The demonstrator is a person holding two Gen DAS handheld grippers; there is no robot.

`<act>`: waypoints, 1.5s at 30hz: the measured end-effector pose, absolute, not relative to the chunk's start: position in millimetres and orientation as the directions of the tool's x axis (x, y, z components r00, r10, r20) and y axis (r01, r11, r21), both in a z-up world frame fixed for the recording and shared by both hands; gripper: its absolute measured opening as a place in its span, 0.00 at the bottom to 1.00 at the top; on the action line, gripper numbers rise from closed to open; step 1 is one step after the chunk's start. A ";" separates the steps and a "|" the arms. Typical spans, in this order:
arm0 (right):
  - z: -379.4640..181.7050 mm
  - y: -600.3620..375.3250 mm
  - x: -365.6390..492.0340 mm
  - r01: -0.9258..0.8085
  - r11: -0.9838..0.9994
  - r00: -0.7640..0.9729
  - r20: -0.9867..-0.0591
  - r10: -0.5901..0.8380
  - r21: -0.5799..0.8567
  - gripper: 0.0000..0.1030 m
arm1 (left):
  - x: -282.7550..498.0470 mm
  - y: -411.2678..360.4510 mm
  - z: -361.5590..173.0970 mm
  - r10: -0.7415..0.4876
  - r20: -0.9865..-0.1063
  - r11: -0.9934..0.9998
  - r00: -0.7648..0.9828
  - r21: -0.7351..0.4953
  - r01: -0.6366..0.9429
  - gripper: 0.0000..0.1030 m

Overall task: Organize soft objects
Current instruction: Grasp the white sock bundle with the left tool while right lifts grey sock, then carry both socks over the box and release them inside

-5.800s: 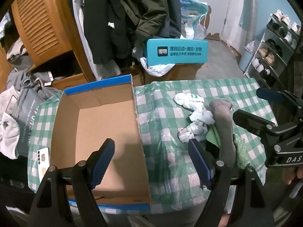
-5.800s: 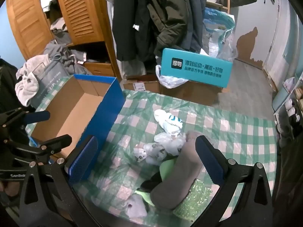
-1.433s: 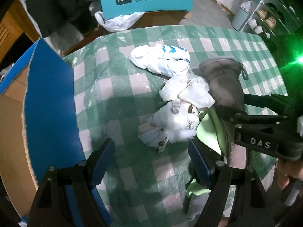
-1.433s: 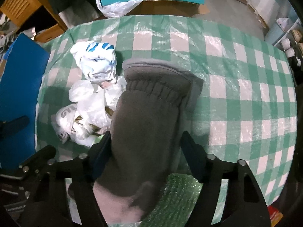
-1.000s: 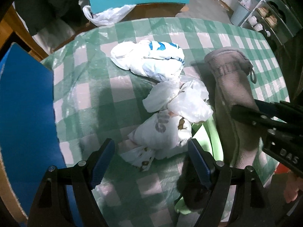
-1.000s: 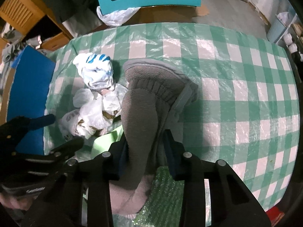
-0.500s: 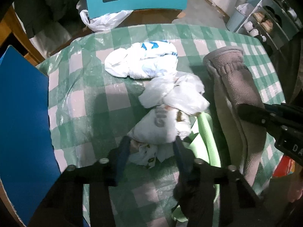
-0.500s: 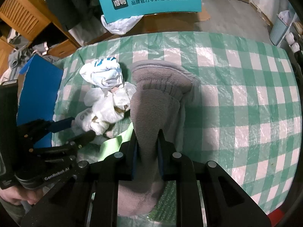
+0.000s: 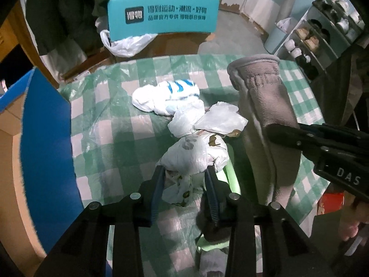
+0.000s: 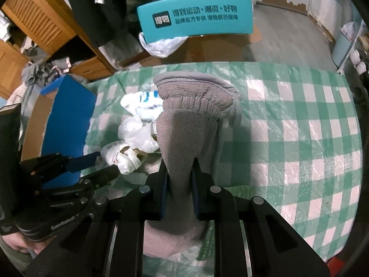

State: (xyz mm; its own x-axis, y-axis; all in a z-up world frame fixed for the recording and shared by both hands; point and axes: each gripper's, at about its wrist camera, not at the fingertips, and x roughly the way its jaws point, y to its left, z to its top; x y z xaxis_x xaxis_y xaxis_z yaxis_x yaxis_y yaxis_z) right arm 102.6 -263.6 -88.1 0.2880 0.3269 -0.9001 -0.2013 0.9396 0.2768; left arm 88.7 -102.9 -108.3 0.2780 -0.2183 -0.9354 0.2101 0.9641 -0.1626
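Observation:
My left gripper (image 9: 185, 173) is shut on a crumpled white plastic bag (image 9: 193, 152) and holds it just above the green checked table (image 9: 103, 124); it also shows in the right wrist view (image 10: 122, 157). My right gripper (image 10: 179, 164) is shut on a grey fleece sock (image 10: 186, 127) and lifts it off the table; the sock also shows in the left wrist view (image 9: 265, 106). A white and blue bundle (image 9: 168, 94) lies behind the bag. A light green cloth (image 9: 231, 173) lies under the pile.
An open cardboard box with blue sides (image 9: 43, 143) stands at the left of the table. A teal box with white print (image 9: 161, 15) sits on cartons behind the table. A wooden wardrobe (image 10: 41, 23), hanging coats and a shoe rack (image 9: 322, 32) surround it.
Both grippers have closed: the left on the white bag, the right on the grey sock. Both items are now lifted a little off the table.

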 end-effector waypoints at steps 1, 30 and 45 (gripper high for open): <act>-85.9 -262.4 101.8 -0.205 0.939 0.292 -0.898 0.329 0.277 0.17 | 86.9 -101.7 -104.4 -0.215 -0.934 0.965 0.287 -0.159 0.207 0.34; -25.6 -225.7 81.2 -0.313 0.887 0.368 -0.818 0.443 0.339 0.17 | 44.7 -42.6 -34.9 -0.203 -0.871 0.979 0.448 -0.166 0.122 0.34; -1.1 -184.3 75.2 -0.387 0.861 0.374 -0.797 0.474 0.330 0.17 | 22.1 1.7 -4.5 -0.147 -0.835 0.989 0.530 -0.128 0.073 0.34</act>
State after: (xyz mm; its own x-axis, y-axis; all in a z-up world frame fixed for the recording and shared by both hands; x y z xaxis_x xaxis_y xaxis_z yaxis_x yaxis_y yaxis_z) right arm 75.2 -184.3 -1.1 0.3739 0.4740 -0.7972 -0.3871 0.8608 0.3303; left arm 22.1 1.7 -4.5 0.5302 -0.1473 -0.8350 0.0733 0.9891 -0.1279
